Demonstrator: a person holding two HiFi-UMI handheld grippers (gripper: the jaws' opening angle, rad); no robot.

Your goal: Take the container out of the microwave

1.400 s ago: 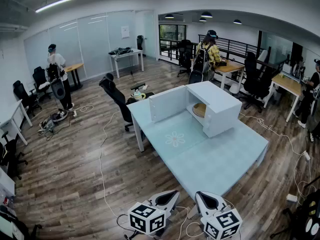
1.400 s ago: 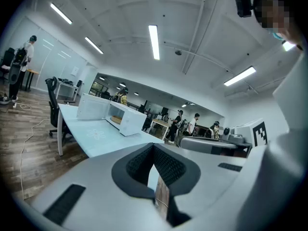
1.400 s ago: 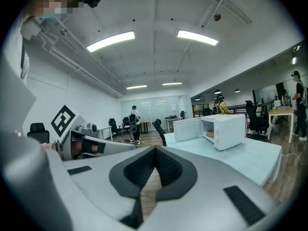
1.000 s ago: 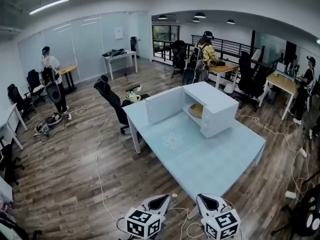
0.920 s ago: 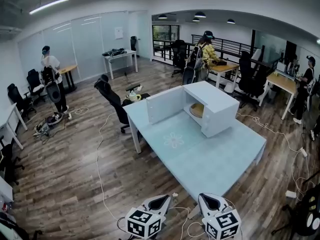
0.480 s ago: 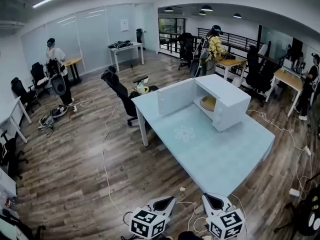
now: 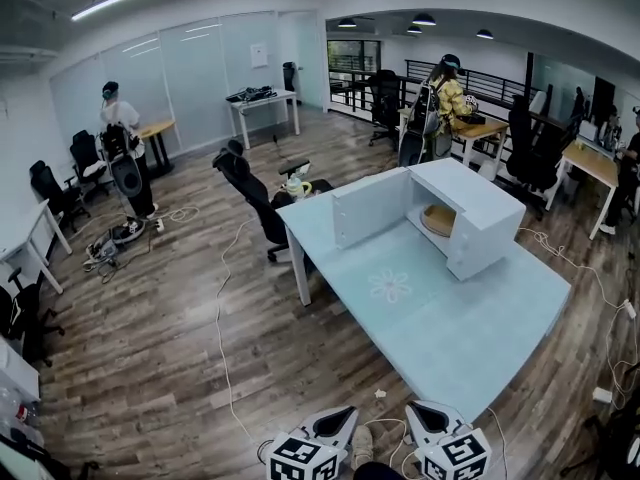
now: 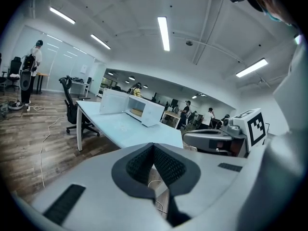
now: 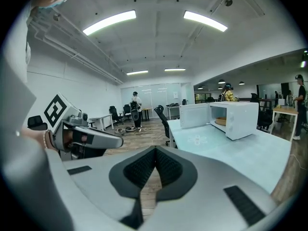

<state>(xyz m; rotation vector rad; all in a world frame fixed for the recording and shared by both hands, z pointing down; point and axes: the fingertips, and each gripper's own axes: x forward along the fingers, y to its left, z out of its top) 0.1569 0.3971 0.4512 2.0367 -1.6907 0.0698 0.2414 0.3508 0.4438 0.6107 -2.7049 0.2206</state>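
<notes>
Two grippers hang low off the near corner of a pale blue table (image 7: pixel 450 338), both empty and well apart from the appliance ahead of them. The left gripper (image 8: pixel 153 150) has its ribbed jaws pressed together with nothing between them. The right gripper (image 9: pixel 155 153) shows the same, its jaws closed on each other around nothing. Each carries a cube with square markers.

A white microwave (image 7: pixel 478 208) stands near the table's far edge, toward the far right corner. Its door (image 7: pixel 370 206) is swung wide open to the left, along that far edge. The container (image 7: pixel 438 219), round and tan, sits inside the open cavity, untouched by either gripper. A faint flower motif (image 7: pixel 389 286) marks the middle of the tabletop, between the microwave and the near corner.

A black office chair (image 7: pixel 255 193) stands on the wood floor (image 7: pixel 150 338) just beside the table's left corner. A person in a yellow jacket (image 7: pixel 452 98) stands at a desk beyond the microwave. Another person (image 7: pixel 120 138) stands near the glass wall at far left.
</notes>
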